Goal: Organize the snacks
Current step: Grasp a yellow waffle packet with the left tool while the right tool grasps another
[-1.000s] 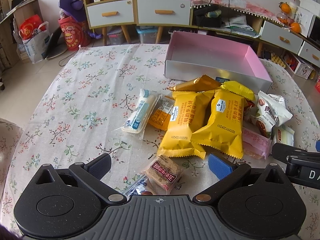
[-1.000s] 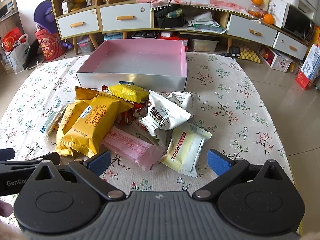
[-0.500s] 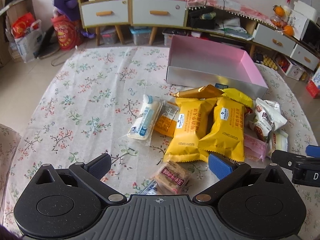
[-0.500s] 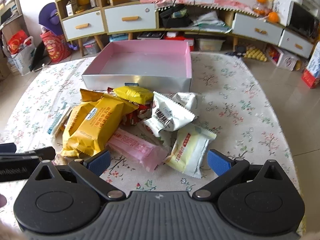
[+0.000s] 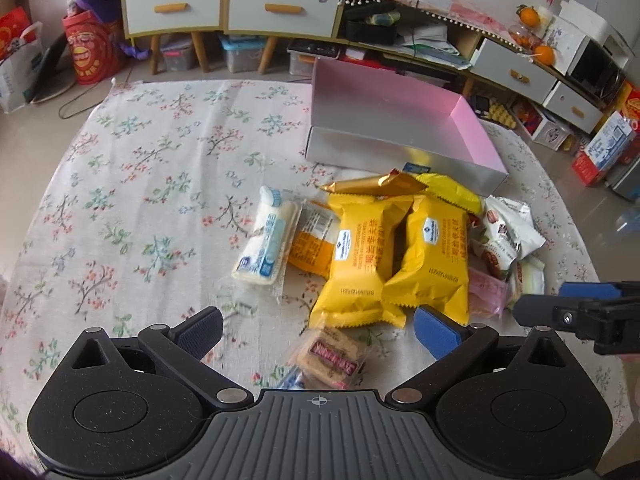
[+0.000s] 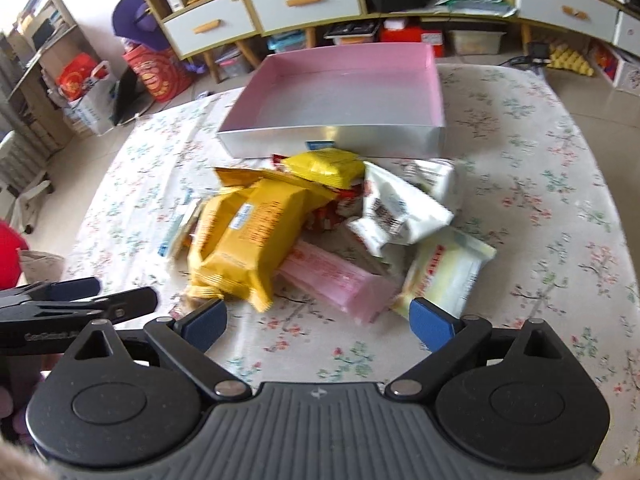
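Left gripper (image 5: 316,330) is spread wide and gripping nothing, hovering over the near edge of the pile. A small brown biscuit pack (image 5: 333,356) sits on the cloth (image 5: 132,184) just under it, half cut off by the gripper body, and something blue-and-clear next to it is too hidden to name. Right gripper (image 6: 316,320) is wide too, jaws closing a little, with only bare cloth between them; the pink pack (image 6: 340,280) and the pale yellow-white pack (image 6: 448,276) lie just past its pads.

The snacks are heaped in front of the box (image 5: 400,160) (silver outside, pink inside, nothing in it that I can see). Two big yellow packs (image 5: 392,256) lie side by side, long axis running from the grippers toward the box. A white-and-blue bar (image 5: 266,248) lies left of them, same direction, slightly slanted. White packs (image 6: 400,212) are crumpled on the right, print too blurred to read. A gold pack (image 5: 376,184) and a small yellow one (image 6: 324,164) lie crosswise against the box wall
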Demonstrator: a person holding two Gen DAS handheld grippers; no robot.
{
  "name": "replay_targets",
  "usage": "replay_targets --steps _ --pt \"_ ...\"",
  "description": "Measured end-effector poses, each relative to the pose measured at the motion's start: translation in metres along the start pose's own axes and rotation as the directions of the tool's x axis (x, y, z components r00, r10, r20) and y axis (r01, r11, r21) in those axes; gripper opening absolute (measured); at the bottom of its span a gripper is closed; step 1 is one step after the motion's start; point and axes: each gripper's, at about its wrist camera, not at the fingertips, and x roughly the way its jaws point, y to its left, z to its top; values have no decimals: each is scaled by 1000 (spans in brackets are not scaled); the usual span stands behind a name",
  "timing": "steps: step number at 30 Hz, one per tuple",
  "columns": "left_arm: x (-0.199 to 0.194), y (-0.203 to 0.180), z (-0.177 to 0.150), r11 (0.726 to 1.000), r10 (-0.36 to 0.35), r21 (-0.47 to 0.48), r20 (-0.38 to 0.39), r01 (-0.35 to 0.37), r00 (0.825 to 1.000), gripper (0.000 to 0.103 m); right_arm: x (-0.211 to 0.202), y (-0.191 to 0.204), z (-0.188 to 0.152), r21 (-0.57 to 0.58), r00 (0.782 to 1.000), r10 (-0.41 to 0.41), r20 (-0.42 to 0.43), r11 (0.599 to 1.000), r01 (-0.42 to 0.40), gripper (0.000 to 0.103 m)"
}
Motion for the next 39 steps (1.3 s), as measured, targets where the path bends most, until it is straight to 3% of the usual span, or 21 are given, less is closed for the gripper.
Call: replay_targets --steps 5,12,22,29,39 --pt "6 5 9 1000 -23 10 16 23 1000 96 7 6 19 55 998 65 10 996 -65 91" --pt "25 10 5 994 -108 13 25 108 994 80 31 5 26 150 992 123 6 981 -123 79" --pt "43 13 14 986 -167 1 20 167 986 59 59 13 39 206 991 132 -24 971 -124 60" --pt "57 8 22 983 -180 24 8 180 984 51 62 18 37 183 996 76 -41 981 -67 42" --pt "76 2 25 977 -213 20 -28 214 977 51 45 4 36 185 997 76 -11 980 -73 38"
